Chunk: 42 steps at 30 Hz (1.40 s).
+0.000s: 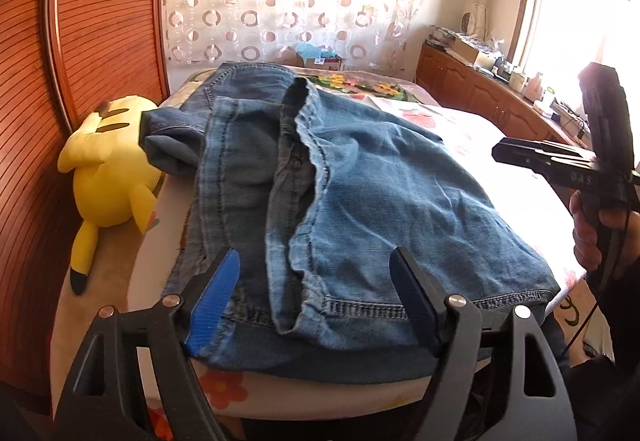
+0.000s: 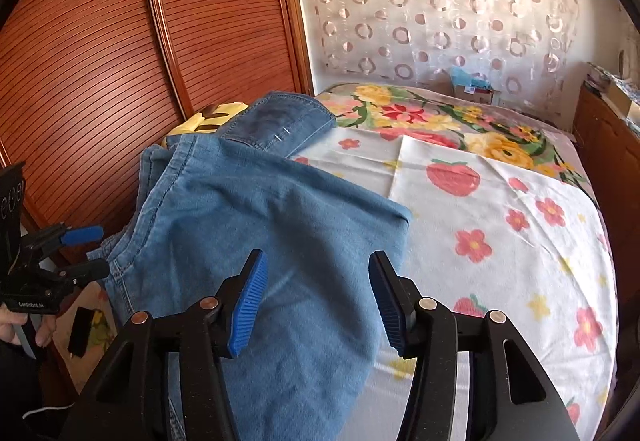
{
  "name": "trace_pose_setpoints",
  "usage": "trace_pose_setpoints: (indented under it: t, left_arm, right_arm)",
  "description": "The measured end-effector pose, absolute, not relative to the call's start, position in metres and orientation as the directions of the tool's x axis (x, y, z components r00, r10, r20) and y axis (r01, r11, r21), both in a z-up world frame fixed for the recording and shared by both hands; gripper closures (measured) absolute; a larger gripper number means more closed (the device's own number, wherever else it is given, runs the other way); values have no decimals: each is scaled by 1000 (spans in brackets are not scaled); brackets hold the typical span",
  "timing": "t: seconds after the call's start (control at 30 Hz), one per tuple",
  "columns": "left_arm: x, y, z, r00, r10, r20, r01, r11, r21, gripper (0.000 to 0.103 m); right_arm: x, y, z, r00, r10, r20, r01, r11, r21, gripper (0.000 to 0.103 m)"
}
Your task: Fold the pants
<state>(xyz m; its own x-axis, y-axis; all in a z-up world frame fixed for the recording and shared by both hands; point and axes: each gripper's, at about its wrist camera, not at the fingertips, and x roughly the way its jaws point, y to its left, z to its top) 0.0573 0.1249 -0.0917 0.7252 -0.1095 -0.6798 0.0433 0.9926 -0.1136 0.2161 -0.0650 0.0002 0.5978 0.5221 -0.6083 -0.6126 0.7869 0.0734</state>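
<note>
Blue denim pants (image 1: 360, 193) lie folded over on the bed, hems toward me, waistband at the far end. My left gripper (image 1: 316, 281) is open, its jaws spread wide just above the near hem edge, holding nothing. In the right wrist view the pants (image 2: 256, 233) lie under my right gripper (image 2: 318, 289), which is open and empty above the cloth. The left gripper also shows in the right wrist view (image 2: 86, 249), open beside the pants' left edge. The right gripper shows side-on in the left wrist view (image 1: 560, 161), held in a hand off the pants' right side.
A yellow plush toy (image 1: 108, 181) lies at the bed's left edge against the wooden slatted wardrobe (image 1: 80, 41). The floral bedsheet (image 2: 500, 225) spreads to the right. A cardboard box (image 2: 474, 89) sits at the far end. A wooden cabinet (image 1: 480, 93) with clutter runs along the right wall.
</note>
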Motion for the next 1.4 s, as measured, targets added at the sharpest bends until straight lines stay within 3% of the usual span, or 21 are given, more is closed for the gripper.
trace_pose_setpoints:
  t: [0.9, 1.2, 1.23, 1.3, 1.33, 1.37, 1.4]
  left_arm:
    - [74, 116, -117, 681, -68, -729, 14, 997, -80, 25]
    - [75, 119, -123, 675, -68, -735, 11, 997, -82, 25]
    - [76, 119, -123, 675, -68, -735, 10, 997, -82, 25]
    - [75, 119, -122, 677, -67, -733, 8, 996, -84, 25]
    - [75, 120, -122, 679, -67, -731, 6, 996, -85, 25]
    - [75, 120, -122, 681, -65, -729, 3, 996, -85, 25]
    - [76, 122, -121, 684, -63, -727, 1, 996, -86, 25]
  right_arm:
    - [225, -92, -51, 533, 459, -711, -553, 825, 118, 47]
    - [233, -89, -62, 479, 515, -711, -555, 805, 209, 47]
    - [233, -89, -62, 471, 526, -707, -555, 800, 225, 49]
    - [232, -87, -64, 465, 540, -701, -565, 791, 235, 63]
    - [232, -85, -66, 450, 556, -699, -577, 778, 248, 81]
    - [232, -84, -68, 429, 573, -698, -589, 764, 265, 90]
    - [231, -83, -68, 434, 573, -695, -591, 763, 260, 92]
